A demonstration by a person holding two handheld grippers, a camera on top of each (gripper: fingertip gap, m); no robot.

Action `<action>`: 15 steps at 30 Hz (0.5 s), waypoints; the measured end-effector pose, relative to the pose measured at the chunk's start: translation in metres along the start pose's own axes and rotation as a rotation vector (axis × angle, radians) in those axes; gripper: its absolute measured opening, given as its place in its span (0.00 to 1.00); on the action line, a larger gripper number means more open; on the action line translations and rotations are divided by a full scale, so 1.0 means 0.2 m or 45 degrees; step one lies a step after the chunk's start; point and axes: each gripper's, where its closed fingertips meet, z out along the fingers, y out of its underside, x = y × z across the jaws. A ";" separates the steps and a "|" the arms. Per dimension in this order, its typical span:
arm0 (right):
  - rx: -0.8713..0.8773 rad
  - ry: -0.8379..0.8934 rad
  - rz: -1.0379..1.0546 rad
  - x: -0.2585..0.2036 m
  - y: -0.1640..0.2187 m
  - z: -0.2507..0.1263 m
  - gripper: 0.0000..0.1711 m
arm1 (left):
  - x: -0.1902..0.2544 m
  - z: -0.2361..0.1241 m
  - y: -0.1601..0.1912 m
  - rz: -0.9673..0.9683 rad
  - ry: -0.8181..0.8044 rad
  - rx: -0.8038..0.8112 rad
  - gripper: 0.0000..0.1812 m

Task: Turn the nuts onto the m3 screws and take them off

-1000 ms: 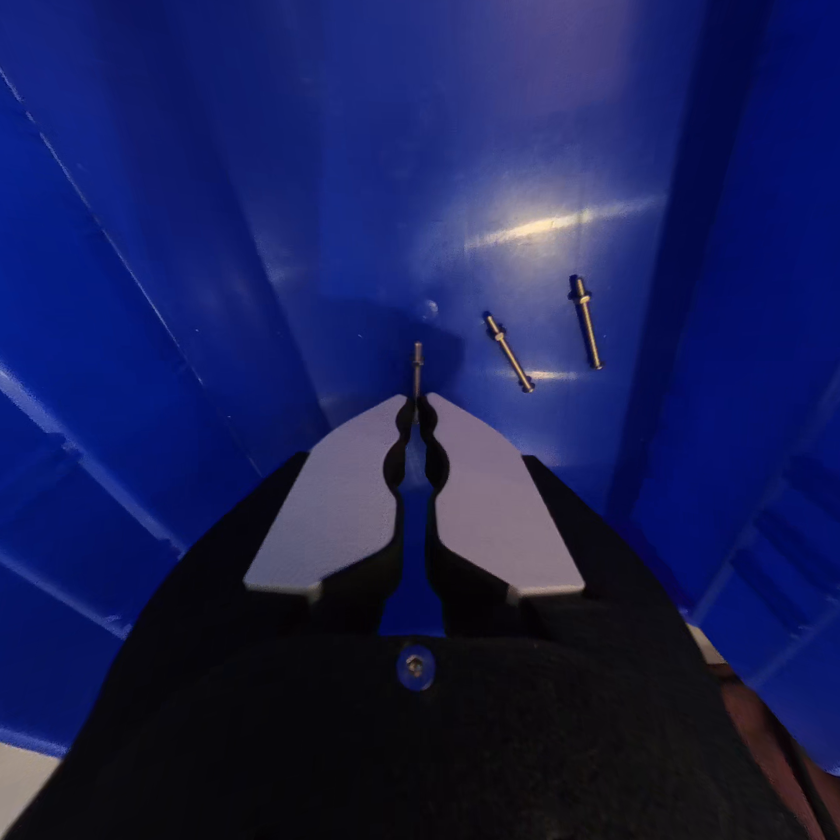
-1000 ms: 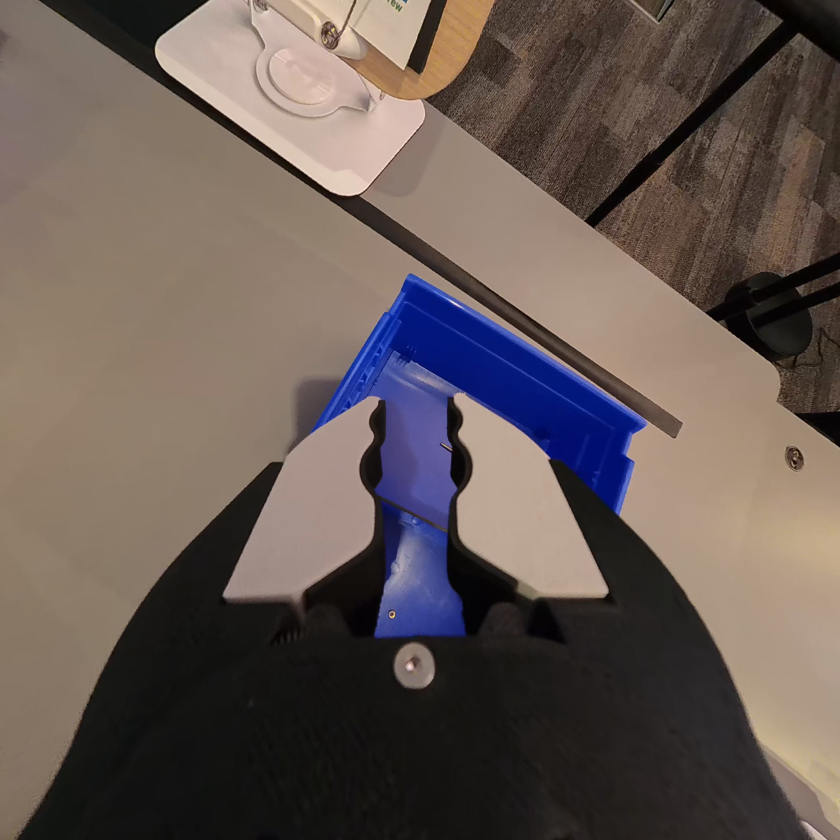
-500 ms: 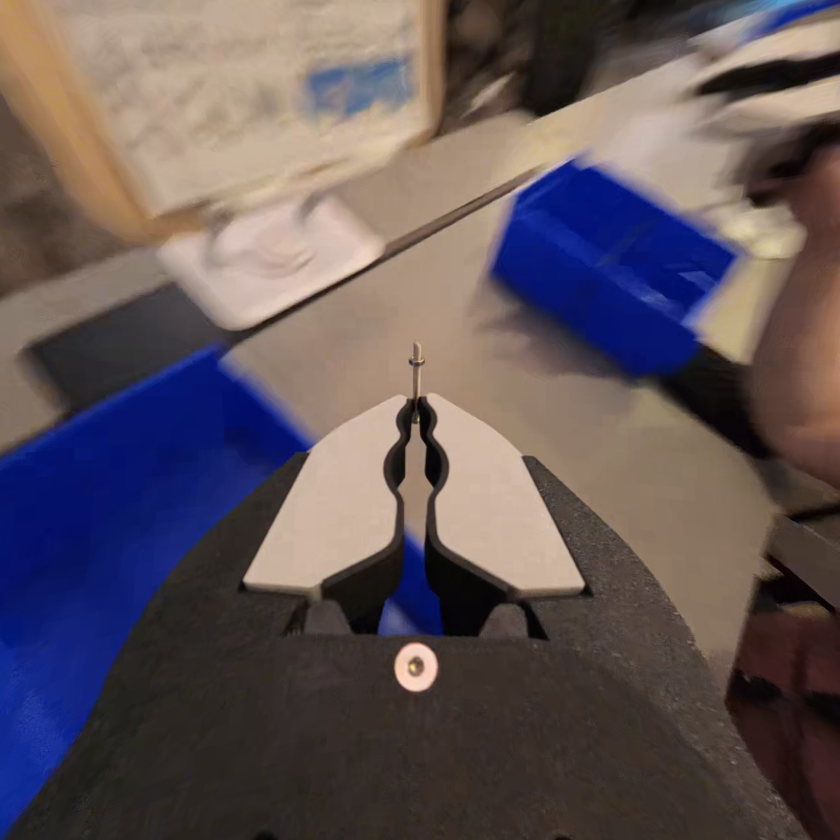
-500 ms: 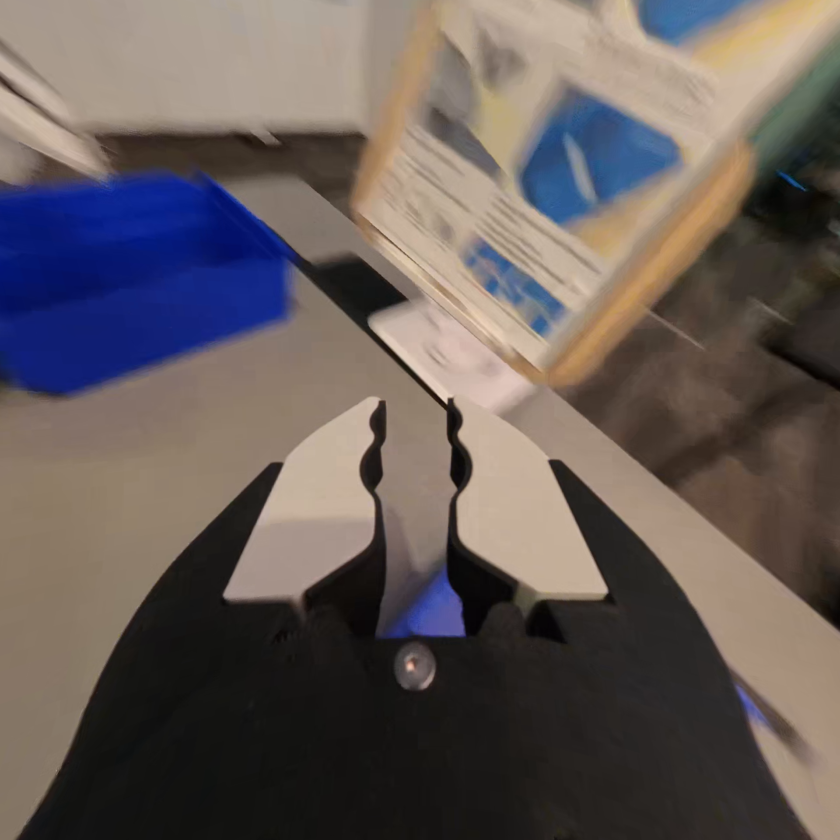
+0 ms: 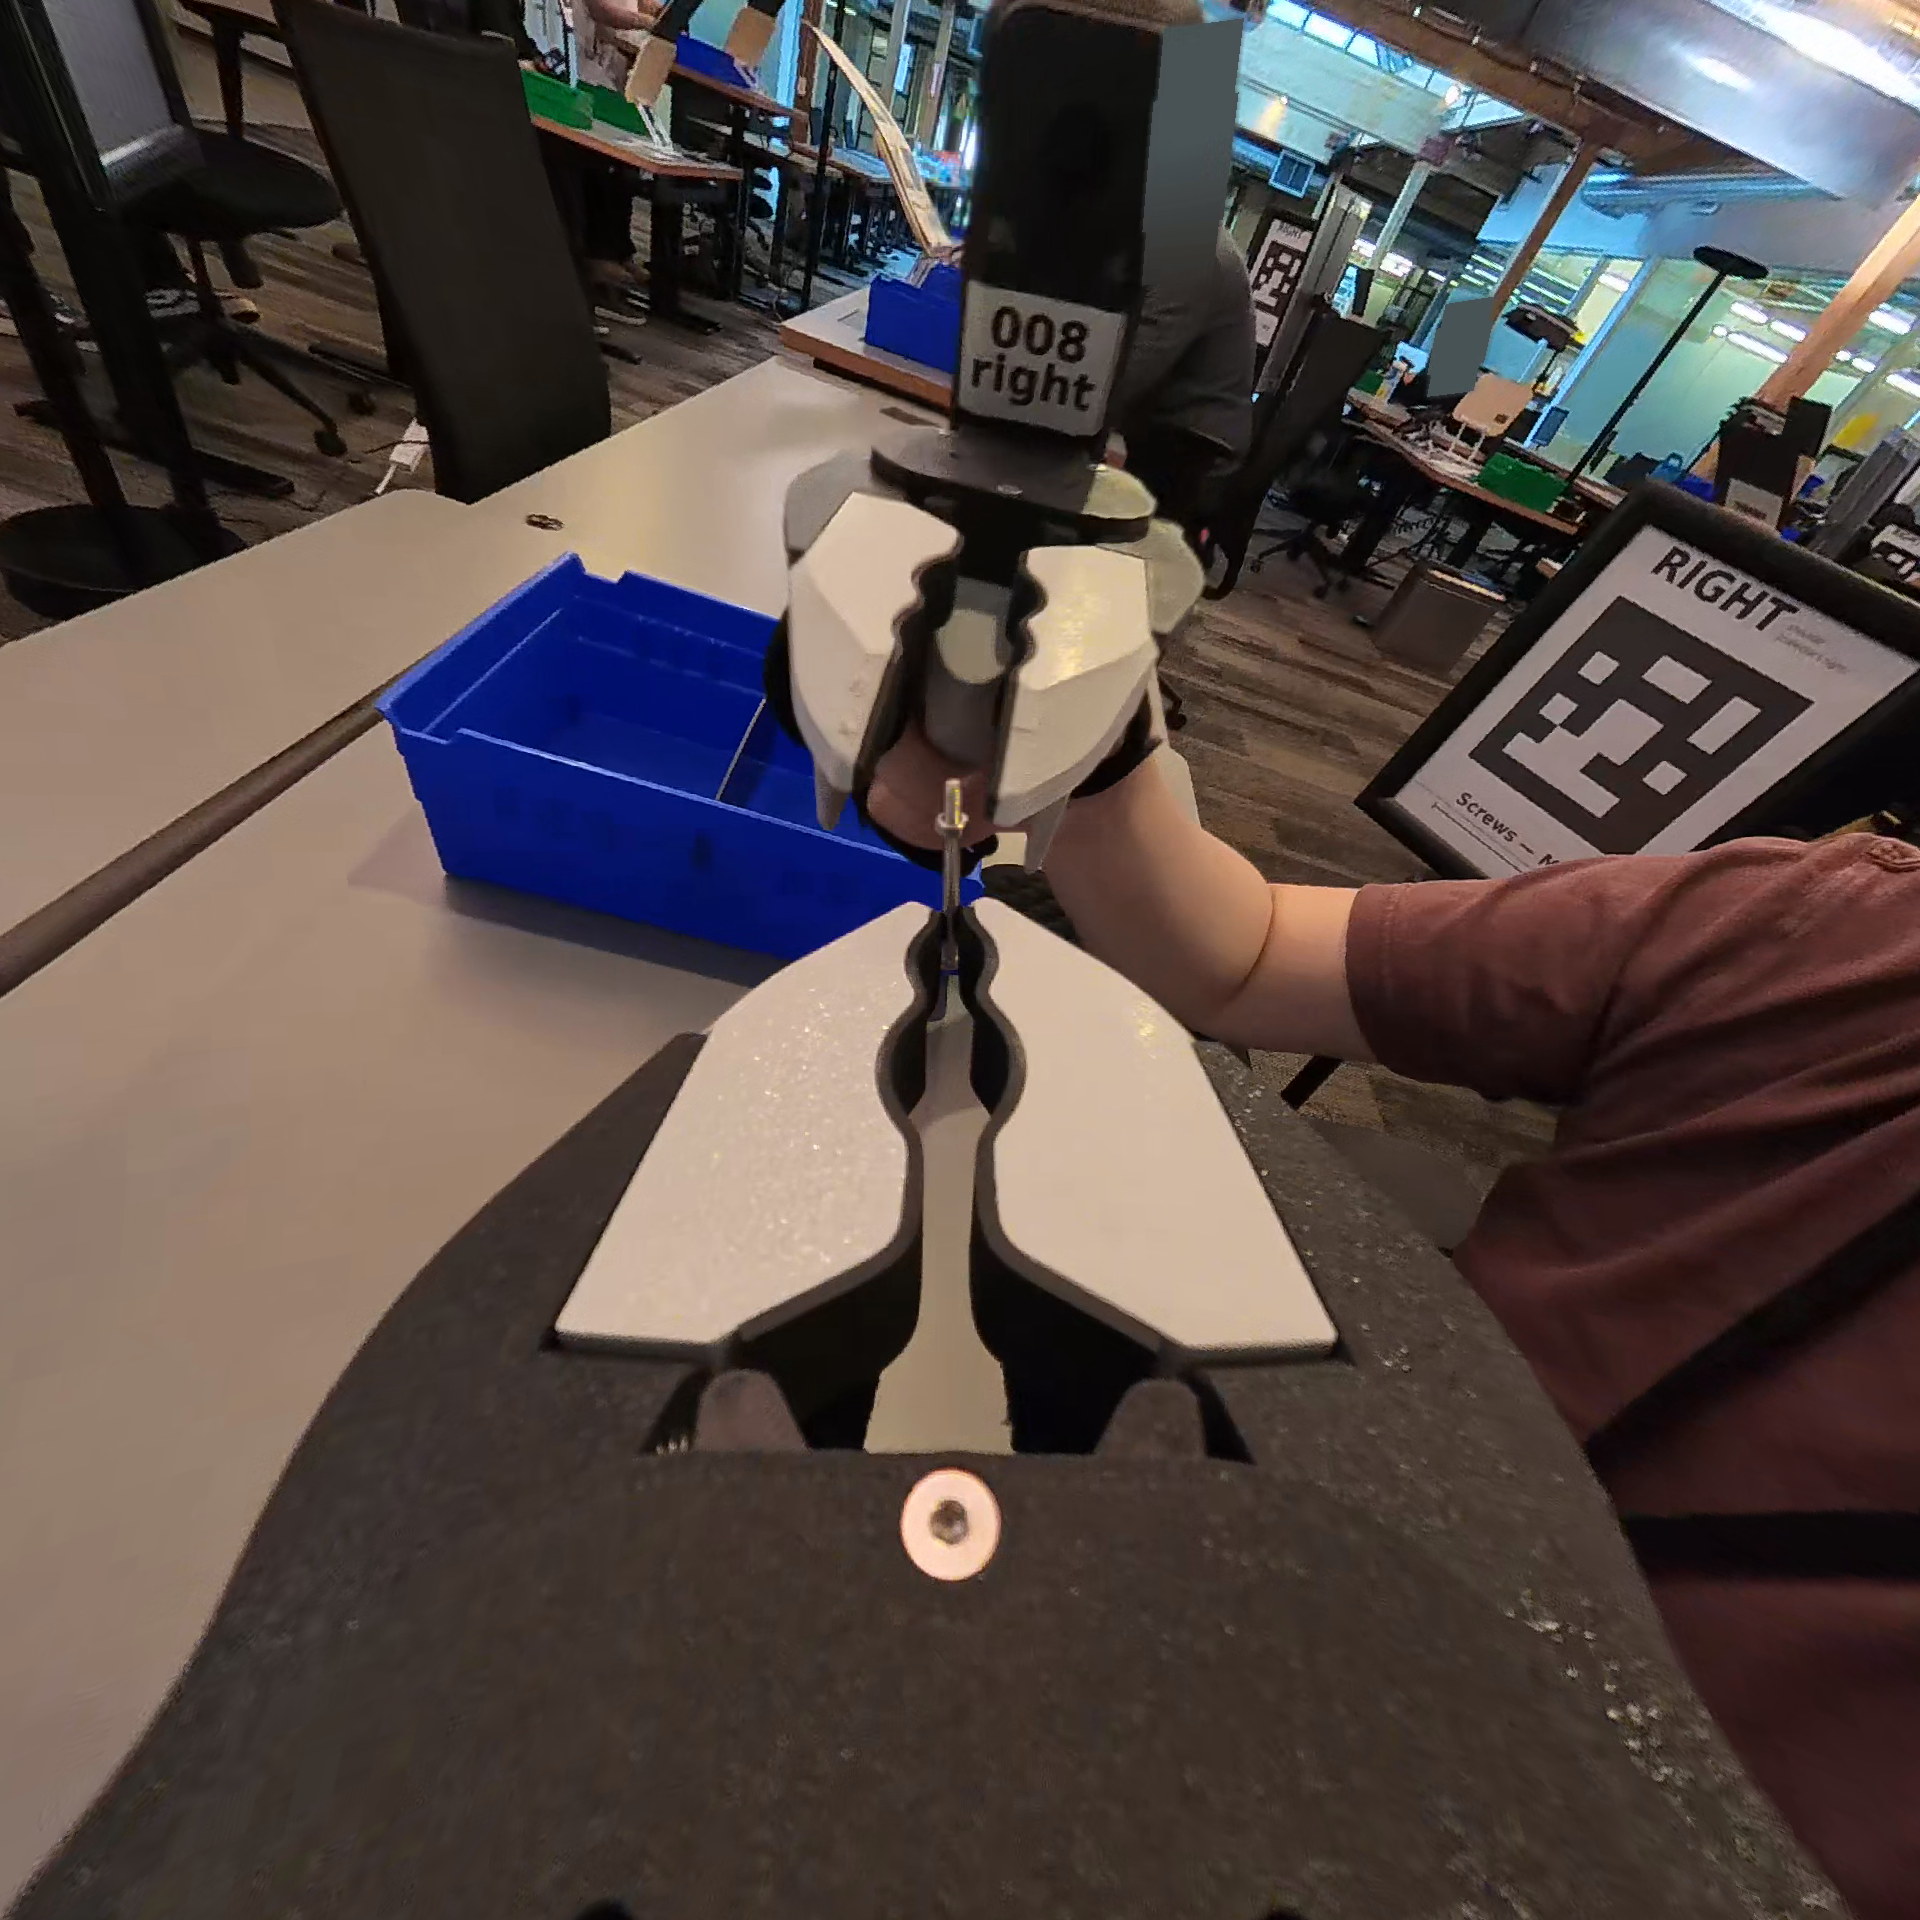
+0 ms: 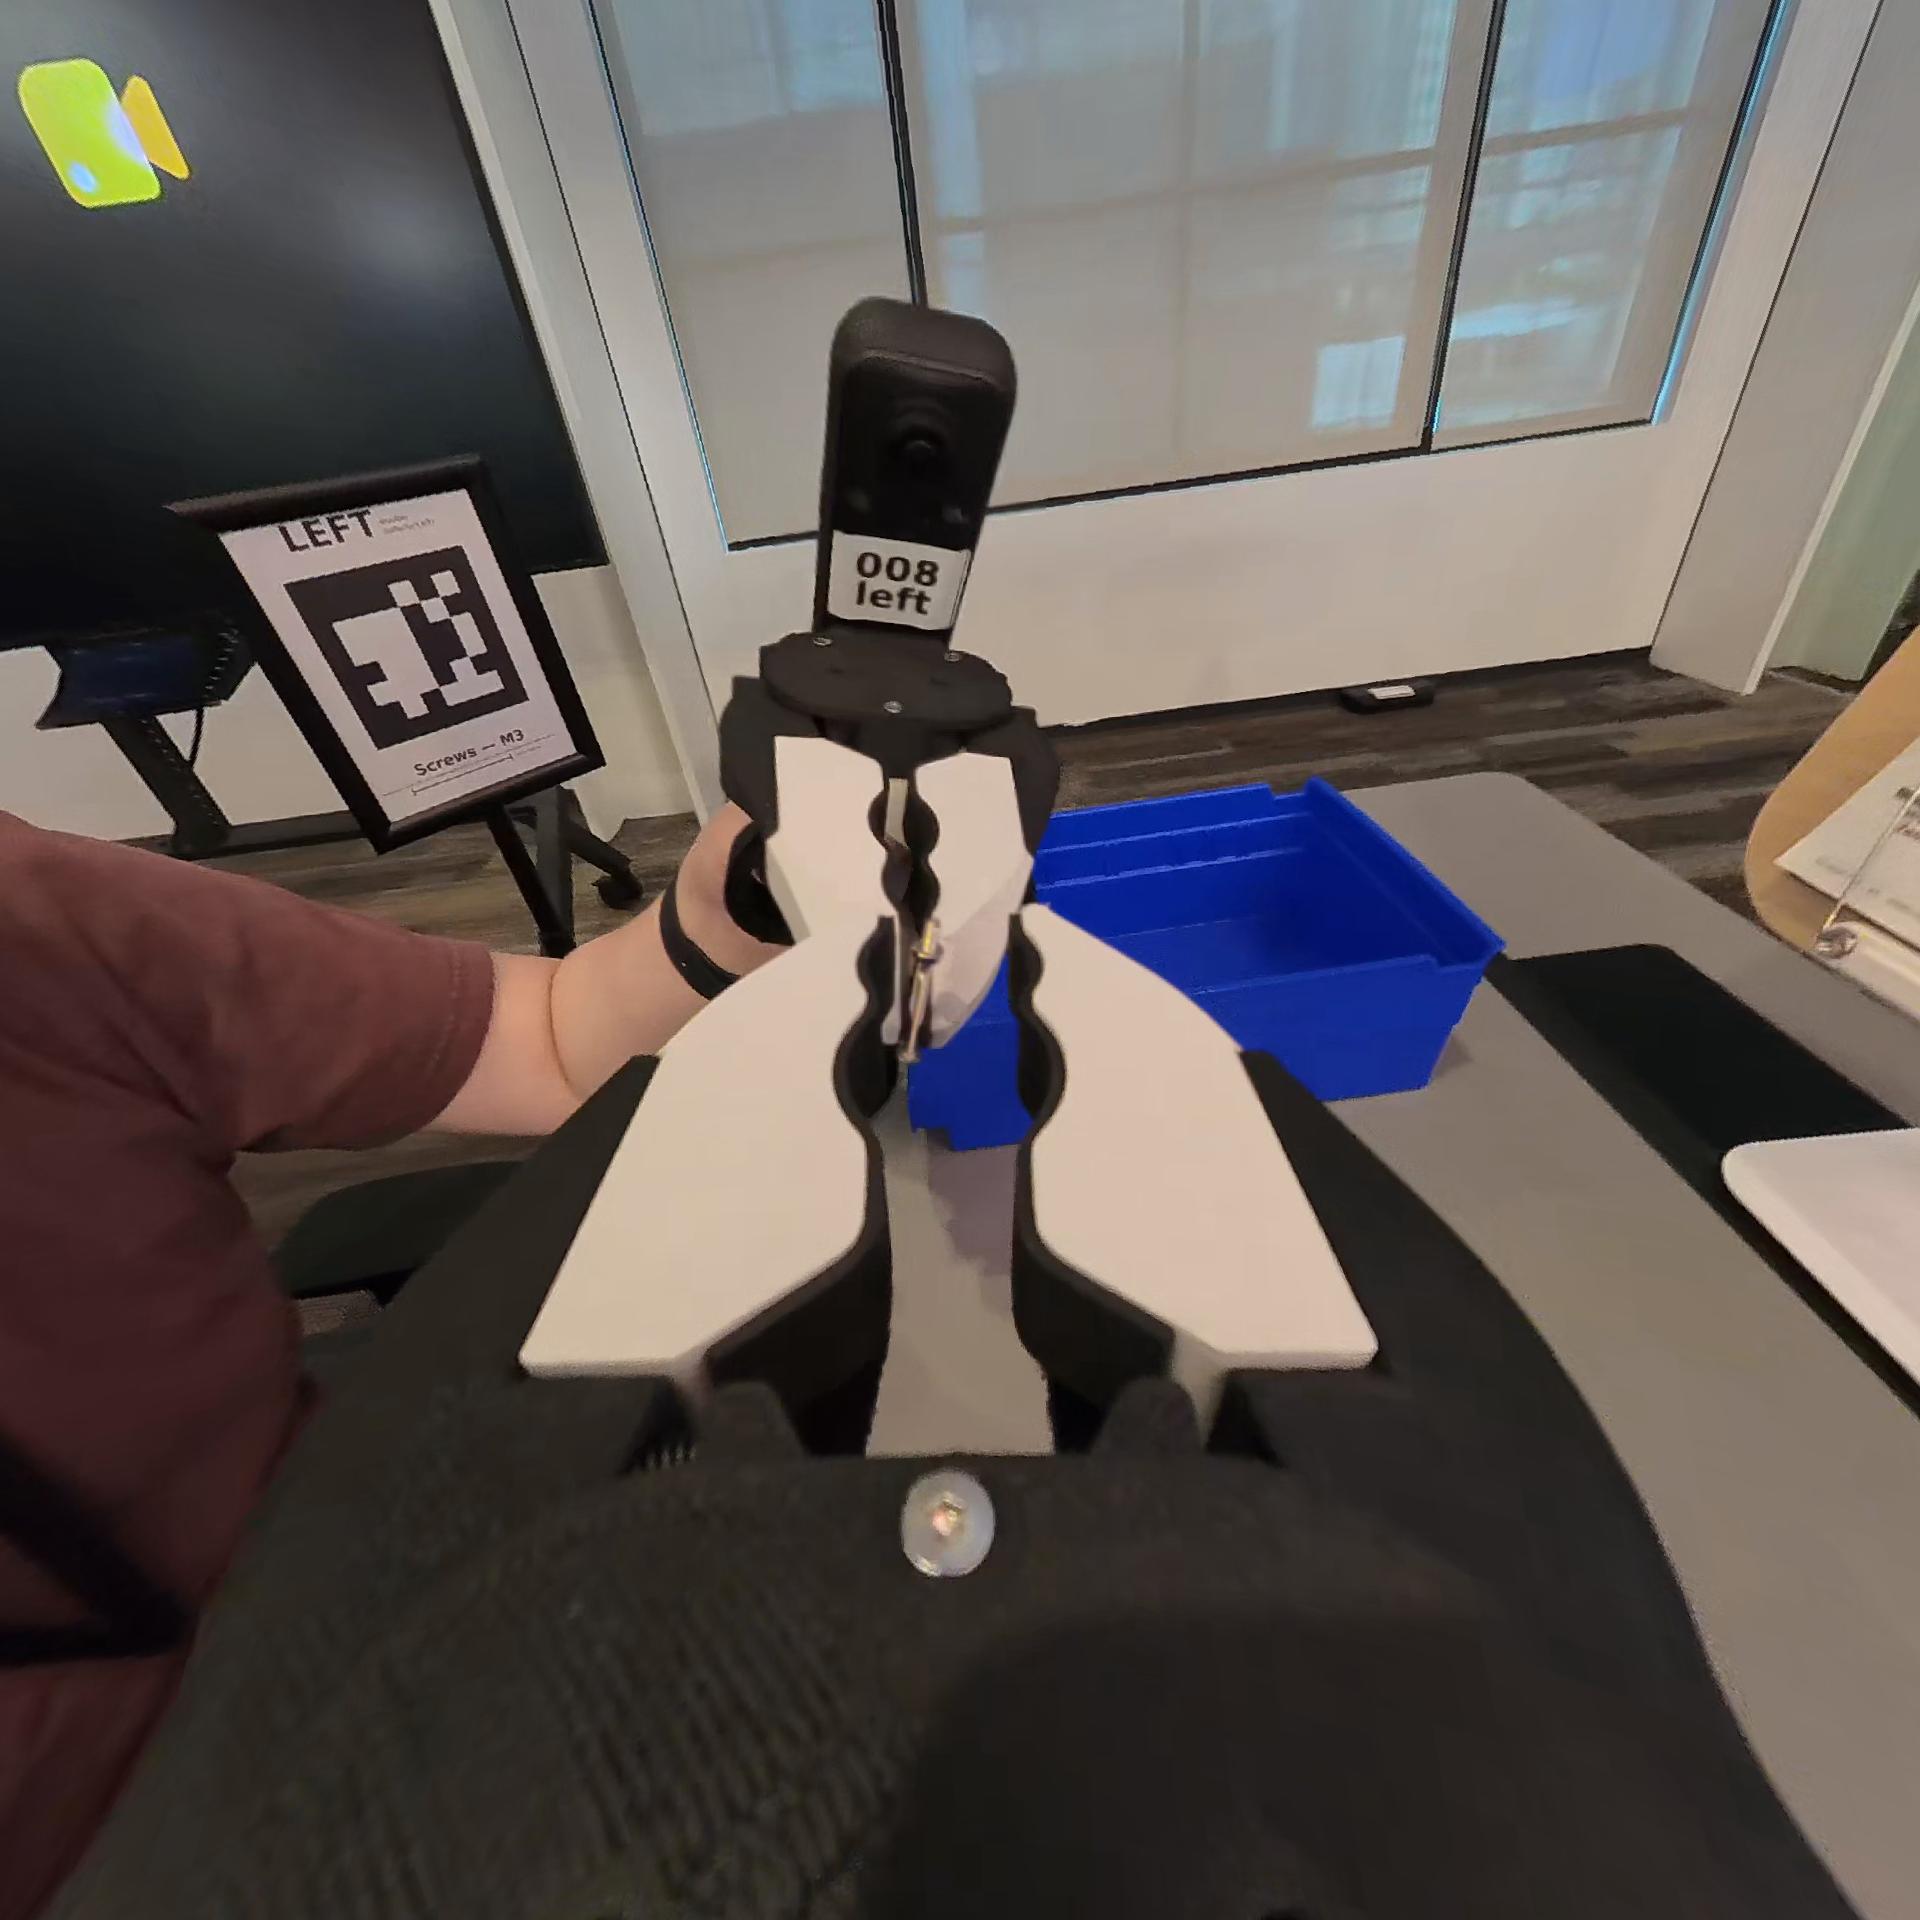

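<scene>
While facing one another above the grey tabletop [image 5: 260, 1039], both grippers are held up. Left gripper [image 5: 948, 914]: fingers pressed together, pinching an M3 screw [image 5: 950, 842] at the tips; the shank stands out forward with a nut [image 5: 950, 823] near its head. Right gripper [image 6: 943, 940]: fingers spread, the screw [image 6: 918, 982] lying in the gap between them, touching neither as far as can be seen. Blue bins: one [image 5: 582, 769] behind the screw in the left wrist view, one [image 6: 1299, 966] to the right in the right wrist view.
</scene>
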 end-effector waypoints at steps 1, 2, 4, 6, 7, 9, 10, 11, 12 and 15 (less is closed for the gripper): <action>0.002 -0.019 0.023 0.00 0.01 0.00 0.11 | 0.00 0.00 0.00 0.006 -0.005 0.000 0.01; 0.006 -0.045 0.048 -0.01 0.01 0.01 0.10 | 0.00 0.00 0.00 0.013 -0.014 0.002 0.01; 0.011 -0.071 0.077 -0.01 0.02 0.01 0.07 | -0.01 0.00 0.01 0.019 -0.025 -0.022 0.01; 0.017 -0.115 0.102 -0.02 0.02 0.01 0.02 | -0.01 0.00 0.02 0.025 -0.035 -0.035 0.01; 0.017 -0.133 0.124 -0.02 0.03 0.01 0.02 | -0.01 0.00 0.02 0.023 -0.028 -0.039 0.01; 0.024 -0.147 0.152 -0.02 0.03 0.02 0.02 | -0.01 0.00 0.02 0.004 -0.023 -0.033 0.01; 0.035 -0.154 0.167 -0.02 0.03 0.02 0.02 | -0.01 0.00 0.02 -0.004 -0.017 -0.017 0.01; 0.050 -0.164 0.188 -0.02 0.02 0.01 0.02 | -0.01 0.00 0.01 -0.016 -0.001 0.003 0.01; 0.061 -0.177 0.209 -0.02 0.02 0.01 0.02 | -0.01 0.00 0.00 -0.032 0.019 0.023 0.01; 0.090 -0.195 0.239 -0.01 0.01 0.01 0.02 | -0.01 0.01 -0.01 -0.076 0.065 0.063 0.01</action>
